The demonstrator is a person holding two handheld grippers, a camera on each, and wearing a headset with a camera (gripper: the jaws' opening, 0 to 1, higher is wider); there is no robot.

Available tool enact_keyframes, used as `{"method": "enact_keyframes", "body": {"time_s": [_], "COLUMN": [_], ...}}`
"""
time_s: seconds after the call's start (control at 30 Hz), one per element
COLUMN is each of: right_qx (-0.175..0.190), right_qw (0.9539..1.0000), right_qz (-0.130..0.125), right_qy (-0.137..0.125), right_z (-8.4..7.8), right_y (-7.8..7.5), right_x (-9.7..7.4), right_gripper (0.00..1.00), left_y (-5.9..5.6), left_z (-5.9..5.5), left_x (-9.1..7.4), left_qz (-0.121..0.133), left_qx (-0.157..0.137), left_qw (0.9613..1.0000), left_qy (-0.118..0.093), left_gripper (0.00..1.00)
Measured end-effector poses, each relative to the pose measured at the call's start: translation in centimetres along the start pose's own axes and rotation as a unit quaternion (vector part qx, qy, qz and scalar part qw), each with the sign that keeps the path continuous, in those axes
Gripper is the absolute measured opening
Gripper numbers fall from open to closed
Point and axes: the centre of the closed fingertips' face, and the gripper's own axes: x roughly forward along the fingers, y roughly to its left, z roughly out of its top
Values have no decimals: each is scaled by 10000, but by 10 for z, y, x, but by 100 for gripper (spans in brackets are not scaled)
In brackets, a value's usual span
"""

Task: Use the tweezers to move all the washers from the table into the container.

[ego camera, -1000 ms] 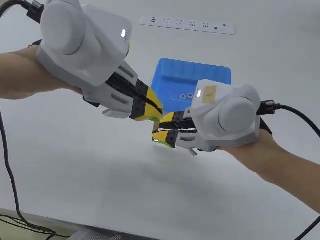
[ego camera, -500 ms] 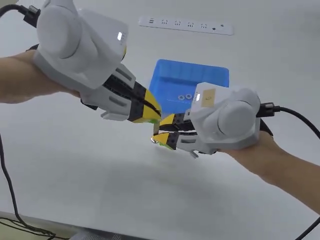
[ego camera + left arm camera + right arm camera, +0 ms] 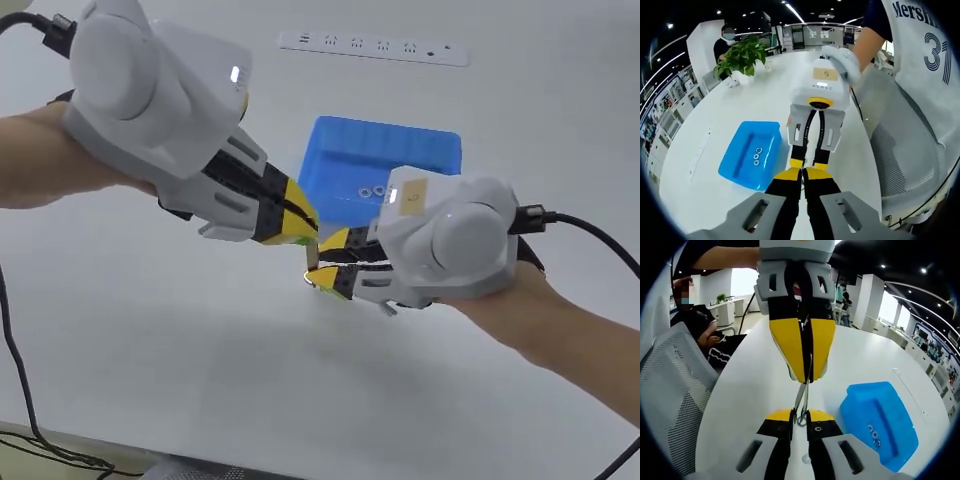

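My two grippers meet tip to tip over the white table. My left gripper point(image 3: 305, 228) comes down from the upper left, its yellow jaws shut on thin metal tweezers point(image 3: 802, 392). In the right gripper view the tweezers run from the left gripper point(image 3: 802, 375) down between the tips of my right gripper point(image 3: 800, 416), which is closed on their points. A small ring sits at those points; I cannot tell whether it is gripped. One washer point(image 3: 806, 458) lies on the table below. The blue container point(image 3: 400, 150) behind holds three washers point(image 3: 372, 191).
A white power strip point(image 3: 375, 47) lies along the far side of the table. A potted plant point(image 3: 742, 57) stands at the table's end. A mesh chair point(image 3: 670, 400) is beside the table edge. A cable trails from the right gripper point(image 3: 322, 265).
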Motion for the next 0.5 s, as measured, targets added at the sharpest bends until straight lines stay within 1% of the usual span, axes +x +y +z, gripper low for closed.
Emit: {"method": "enact_keyframes", "body": {"time_s": [0.27,0.3,0.5], "right_qx": [-53,-58,-60], "right_qw": [10000,10000,10000], "right_qz": [33,40,51], "right_qy": [30,39,45], "right_z": [0,-1,-1], "right_y": [0,0,0], "right_x": [2,3,4], "right_gripper": [11,11,11], "left_y": [1,0,1], "left_z": [-3,-4,-4], "left_x": [0,0,0], "left_qz": [35,19,66], "left_qx": [-34,-44,-73], "left_qw": [10000,10000,9999], "left_qy": [18,67,78], "left_gripper": [6,6,6]}}
